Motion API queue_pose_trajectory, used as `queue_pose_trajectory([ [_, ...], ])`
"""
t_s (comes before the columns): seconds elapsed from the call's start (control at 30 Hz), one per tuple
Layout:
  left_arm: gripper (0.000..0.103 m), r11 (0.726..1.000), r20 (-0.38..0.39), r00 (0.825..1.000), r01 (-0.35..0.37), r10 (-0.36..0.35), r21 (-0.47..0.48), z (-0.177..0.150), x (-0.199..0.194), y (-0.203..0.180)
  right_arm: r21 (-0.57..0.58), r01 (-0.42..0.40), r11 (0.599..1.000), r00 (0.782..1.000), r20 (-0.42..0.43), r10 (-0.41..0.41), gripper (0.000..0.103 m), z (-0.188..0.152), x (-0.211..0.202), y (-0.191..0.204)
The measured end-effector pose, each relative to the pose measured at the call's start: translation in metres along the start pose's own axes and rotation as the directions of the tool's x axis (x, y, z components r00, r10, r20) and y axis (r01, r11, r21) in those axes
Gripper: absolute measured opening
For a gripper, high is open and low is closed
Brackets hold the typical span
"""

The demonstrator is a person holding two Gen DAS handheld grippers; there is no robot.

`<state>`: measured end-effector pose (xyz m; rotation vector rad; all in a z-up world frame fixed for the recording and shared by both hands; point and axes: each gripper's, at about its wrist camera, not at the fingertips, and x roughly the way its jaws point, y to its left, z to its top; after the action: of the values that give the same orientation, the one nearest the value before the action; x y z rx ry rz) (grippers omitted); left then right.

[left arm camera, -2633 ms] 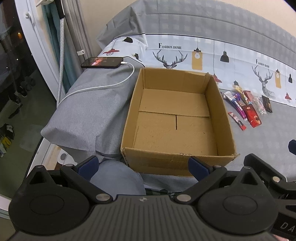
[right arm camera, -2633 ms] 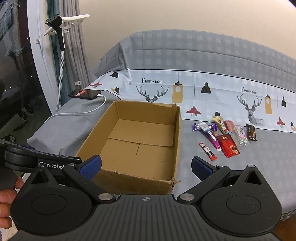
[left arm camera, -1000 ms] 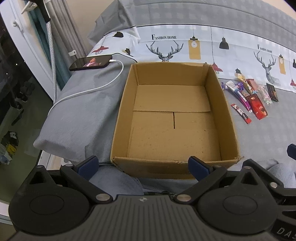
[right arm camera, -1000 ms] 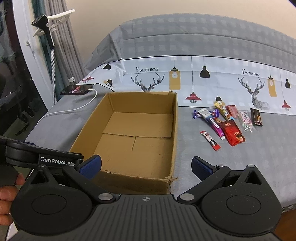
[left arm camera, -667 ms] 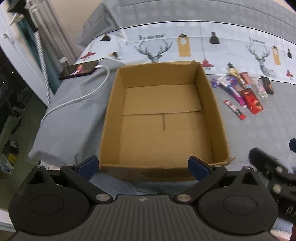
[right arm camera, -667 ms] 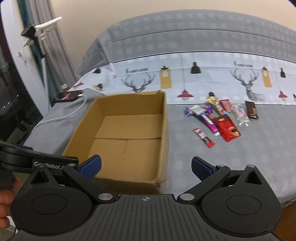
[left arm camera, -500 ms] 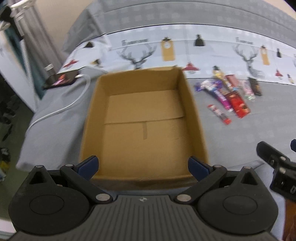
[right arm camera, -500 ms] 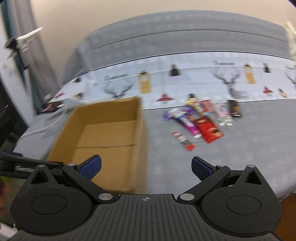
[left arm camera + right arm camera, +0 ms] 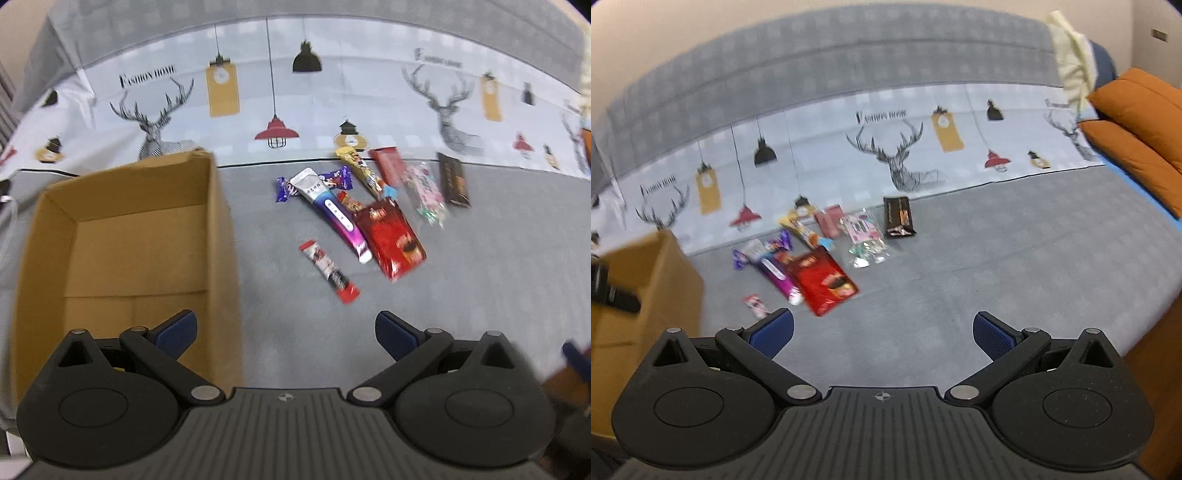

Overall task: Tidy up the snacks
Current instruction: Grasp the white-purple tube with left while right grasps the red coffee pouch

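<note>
showing orange cushions (image 9: 1137, 110) only from the right wrist.

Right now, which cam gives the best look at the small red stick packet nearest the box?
Left wrist. The red stick packet lies whole and unobstructed on the grey bedspread, right of the cardboard box. In the right wrist view the packet is blurred and partly hidden behind a finger of the right gripper.

Brown cardboard box (image 9: 140, 236), red packet (image 9: 395, 236), grey bedspread (image 9: 480, 258) with deer print
</note>
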<state>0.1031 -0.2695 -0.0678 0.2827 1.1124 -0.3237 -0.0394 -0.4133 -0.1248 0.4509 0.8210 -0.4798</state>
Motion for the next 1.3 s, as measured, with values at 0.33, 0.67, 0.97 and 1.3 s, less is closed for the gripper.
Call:
queue_pose_trajectory([
  [0.33, 0.103, 0.992, -0.135, 0.988, -0.087, 0.075, -0.089, 0.078, 0.127, -0.026, -0.124, -0.245, 0.961, 0.948, -0.240, 0.211, 0.103, 0.016, 0.175, 0.016],
  [0.67, 0.103, 0.983, -0.241, 0.970, -0.074, 0.032, -0.166, 0.109, 0.213, -0.033, -0.275, -0.278, 0.921, 0.945, -0.248, 0.211, 0.103, 0.030, 0.274, 0.061],
  [0.97, 0.103, 0.959, -0.304, 0.951, -0.029, -0.060, -0.282, 0.115, 0.254, -0.017, -0.328, -0.301, 0.895, 0.951, -0.172, 0.257, 0.102, 0.017, 0.274, 0.055],
  [1.3, 0.103, 0.961, -0.353, 0.936, -0.087, -0.012, -0.264, 0.106, 0.260, -0.007, -0.354, -0.243, 0.903, 0.967, -0.163, 0.196, 0.102, 0.015, 0.277, 0.068],
])
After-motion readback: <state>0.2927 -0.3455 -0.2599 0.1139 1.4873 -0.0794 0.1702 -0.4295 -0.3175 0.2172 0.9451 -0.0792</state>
